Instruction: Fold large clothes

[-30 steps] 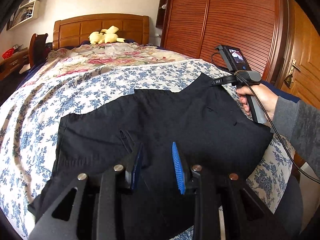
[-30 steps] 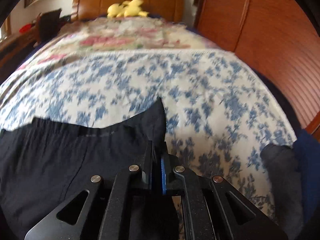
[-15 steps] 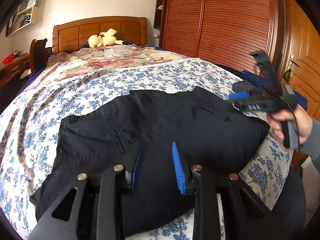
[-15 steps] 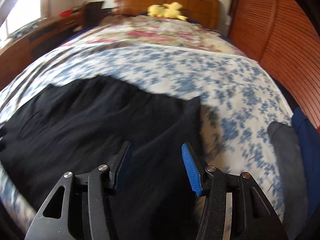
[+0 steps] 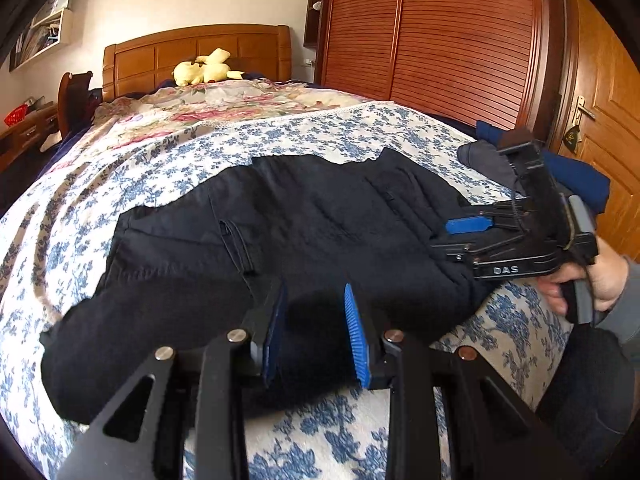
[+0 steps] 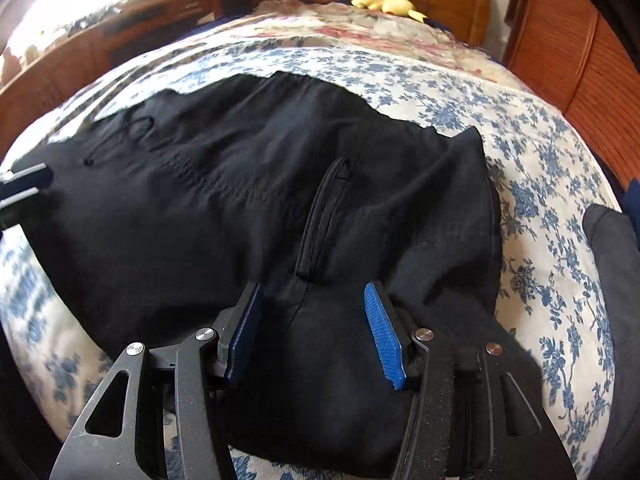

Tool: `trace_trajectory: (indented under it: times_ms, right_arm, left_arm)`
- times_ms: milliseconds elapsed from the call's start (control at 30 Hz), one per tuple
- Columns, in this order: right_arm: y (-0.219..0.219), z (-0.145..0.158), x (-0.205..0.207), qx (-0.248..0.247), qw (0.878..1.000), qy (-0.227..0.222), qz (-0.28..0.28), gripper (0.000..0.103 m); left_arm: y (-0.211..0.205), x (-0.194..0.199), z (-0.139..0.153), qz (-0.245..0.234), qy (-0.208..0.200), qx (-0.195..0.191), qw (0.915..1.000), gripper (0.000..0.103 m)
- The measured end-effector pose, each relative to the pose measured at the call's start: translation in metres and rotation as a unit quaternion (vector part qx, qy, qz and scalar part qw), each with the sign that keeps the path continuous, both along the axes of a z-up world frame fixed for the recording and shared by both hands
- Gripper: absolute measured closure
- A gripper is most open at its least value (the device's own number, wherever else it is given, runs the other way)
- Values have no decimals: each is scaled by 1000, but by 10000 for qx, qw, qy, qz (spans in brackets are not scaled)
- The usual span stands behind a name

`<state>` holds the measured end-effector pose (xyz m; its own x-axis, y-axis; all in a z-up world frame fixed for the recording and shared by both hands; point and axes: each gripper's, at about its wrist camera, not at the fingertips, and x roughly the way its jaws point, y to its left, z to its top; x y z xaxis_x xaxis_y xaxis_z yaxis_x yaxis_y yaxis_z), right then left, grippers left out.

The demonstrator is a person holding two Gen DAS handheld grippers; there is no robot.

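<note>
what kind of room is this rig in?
A home bedroom, most likely: a bed with a wooden headboard and floral bedspread, a yellow plush toy by the headboard, and a slatted wooden wardrobe beside it.

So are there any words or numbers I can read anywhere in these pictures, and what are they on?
"DAS": white letters on the side of the right gripper, seen from the left wrist camera.
Tag hanging by the door handle: too small to read.
Nothing else has readable text.
</note>
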<state>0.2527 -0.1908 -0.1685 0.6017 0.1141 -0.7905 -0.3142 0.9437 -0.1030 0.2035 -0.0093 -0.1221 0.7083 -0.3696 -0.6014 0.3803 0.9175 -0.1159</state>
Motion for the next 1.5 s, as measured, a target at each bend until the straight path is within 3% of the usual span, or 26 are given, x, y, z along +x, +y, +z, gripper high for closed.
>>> trace_trajectory:
  times_ms: [267, 467, 667, 767, 867, 1067, 1300, 1500]
  right_arm:
    - [3, 12, -17, 73, 9989, -426, -195, 50]
    - [22, 29, -32, 330, 9971, -651, 204, 50]
    - [48, 25, -37, 434, 9955, -594, 598, 50]
    - [56, 9, -31, 242, 9968, -262, 710, 50]
    - [52, -1, -27, 372, 9963, -100, 766, 49]
    - [55, 2, -34, 209, 9963, -264, 796, 49]
    - [20, 21, -51, 437, 9980, -252, 391, 49]
    - [1, 42, -69, -97, 9986, -513, 93, 49]
  left_arm:
    - [2, -11, -2, 21, 7, -17, 10000, 75]
    - [11, -16, -3, 127, -6, -109, 9999, 75]
    - [13, -15, -5, 169, 2, -125, 9998, 74]
    - [14, -16, -5, 151, 15, -122, 9998, 74]
    - [11, -15, -5, 153, 21, -86, 9998, 73]
    - [0, -15, -3, 39, 20, -174, 9998, 73]
    - [-13, -10, -5, -107, 68, -166, 9998, 73]
    - [-20, -9, -7, -189, 74, -149, 9997, 73]
